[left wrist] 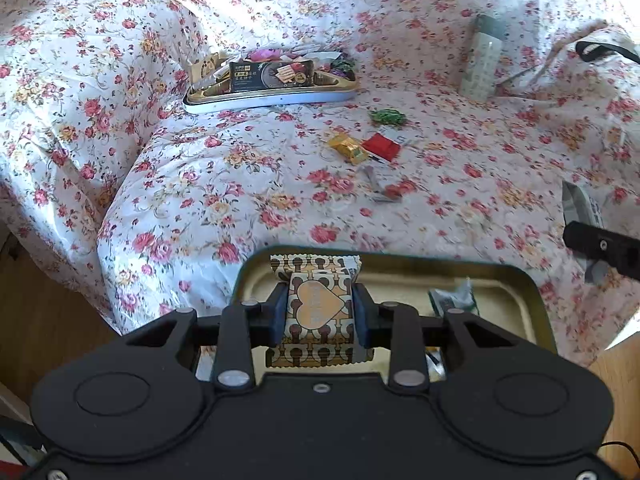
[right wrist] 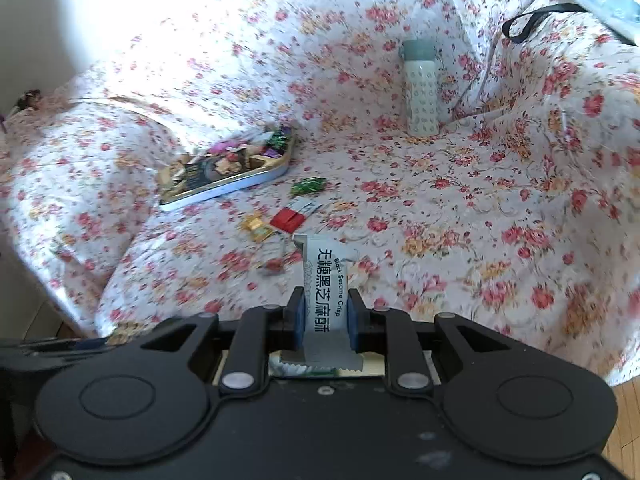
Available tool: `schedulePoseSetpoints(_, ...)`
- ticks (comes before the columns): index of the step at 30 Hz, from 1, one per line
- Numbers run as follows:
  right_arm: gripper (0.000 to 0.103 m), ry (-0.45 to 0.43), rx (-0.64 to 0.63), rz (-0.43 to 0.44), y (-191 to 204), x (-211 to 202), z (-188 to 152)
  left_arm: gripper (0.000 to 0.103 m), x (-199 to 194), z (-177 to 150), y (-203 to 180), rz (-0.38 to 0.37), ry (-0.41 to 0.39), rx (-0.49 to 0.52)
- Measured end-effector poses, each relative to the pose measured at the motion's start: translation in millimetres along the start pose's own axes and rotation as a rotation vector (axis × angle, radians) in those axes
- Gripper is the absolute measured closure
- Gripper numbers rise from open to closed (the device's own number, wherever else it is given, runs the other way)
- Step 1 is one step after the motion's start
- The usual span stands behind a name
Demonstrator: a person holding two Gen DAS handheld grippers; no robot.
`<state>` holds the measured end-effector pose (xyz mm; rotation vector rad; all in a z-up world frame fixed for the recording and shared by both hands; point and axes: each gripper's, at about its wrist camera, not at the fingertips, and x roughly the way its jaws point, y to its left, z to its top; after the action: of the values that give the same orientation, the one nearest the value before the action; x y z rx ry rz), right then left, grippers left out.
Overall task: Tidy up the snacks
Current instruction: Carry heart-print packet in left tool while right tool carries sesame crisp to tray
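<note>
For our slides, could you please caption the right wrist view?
Right gripper shut on a grey sesame crisp packet above the floral cloth.

Tray (left wrist: 272, 100) on bedspread (left wrist: 200, 184); bottle (left wrist: 482, 60) right; candies (left wrist: 366, 144) between.

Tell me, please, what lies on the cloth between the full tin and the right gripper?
Three loose sweets: a green one, a red packet and a gold one, seen from the right wrist.

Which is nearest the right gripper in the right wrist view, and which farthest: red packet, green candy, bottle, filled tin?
From the right gripper, holding a sesame crisp packet:
1. Red packet, just ahead, slightly left.
2. Green candy, beyond it.
3. Filled tin, farther left.
4. Bottle, farthest, upright at the back right.
</note>
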<state>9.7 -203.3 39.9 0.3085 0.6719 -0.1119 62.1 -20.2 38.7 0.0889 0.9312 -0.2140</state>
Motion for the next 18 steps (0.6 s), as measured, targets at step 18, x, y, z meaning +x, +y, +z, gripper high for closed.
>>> schedulePoseSetpoints(18,0.081,0.082,-0.076,-0.075,10.5,-15.6,-50.8,0.061,-4.4,-28.5,19.1,-0.005,0.049,-0.081)
